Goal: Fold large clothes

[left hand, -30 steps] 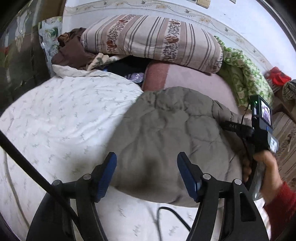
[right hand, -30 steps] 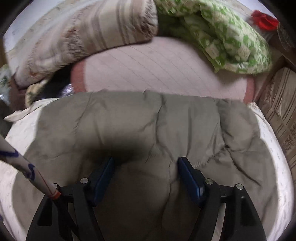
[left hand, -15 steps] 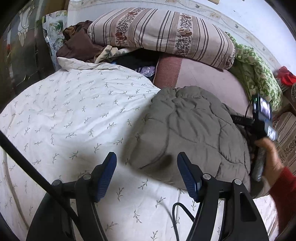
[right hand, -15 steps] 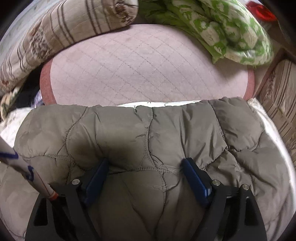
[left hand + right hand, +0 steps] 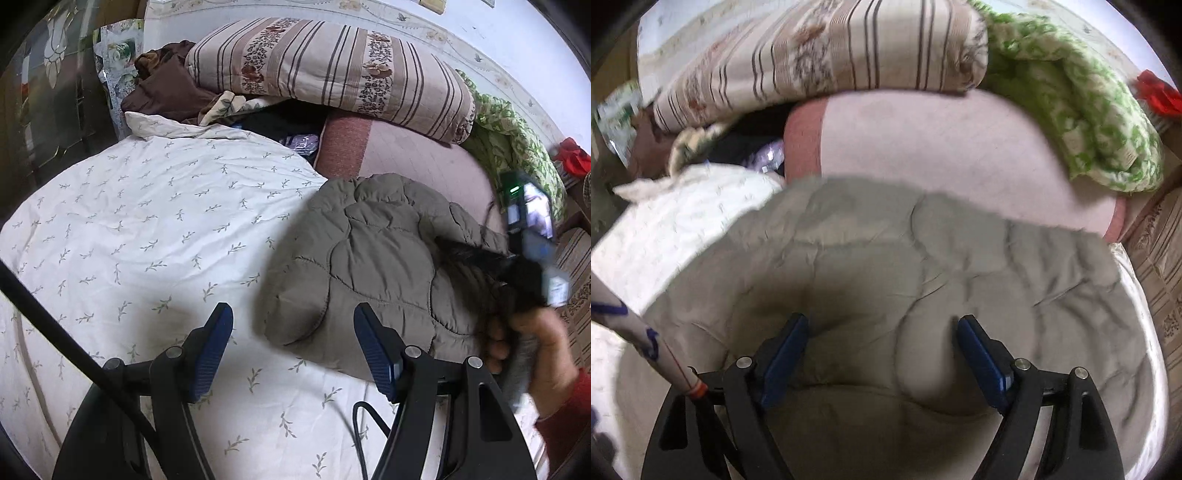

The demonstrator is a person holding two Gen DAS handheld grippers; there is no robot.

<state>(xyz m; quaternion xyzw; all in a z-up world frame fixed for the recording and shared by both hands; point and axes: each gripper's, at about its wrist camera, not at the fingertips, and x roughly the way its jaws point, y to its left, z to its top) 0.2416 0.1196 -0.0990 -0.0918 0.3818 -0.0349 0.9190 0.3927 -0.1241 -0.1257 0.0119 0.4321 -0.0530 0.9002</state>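
Jacket [image 5: 373,266] lies bunched on the quilt [image 5: 147,229]; left tool [image 5: 293,350] and right tool [image 5: 881,350] gape, gripping nothing.

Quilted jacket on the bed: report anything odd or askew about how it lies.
The grey quilted jacket lies bunched in a puffy, uneven heap at the white quilt's right edge, its far edge over the pink mat, not flat. Both grippers are open; the right gripper straddles a bulge.
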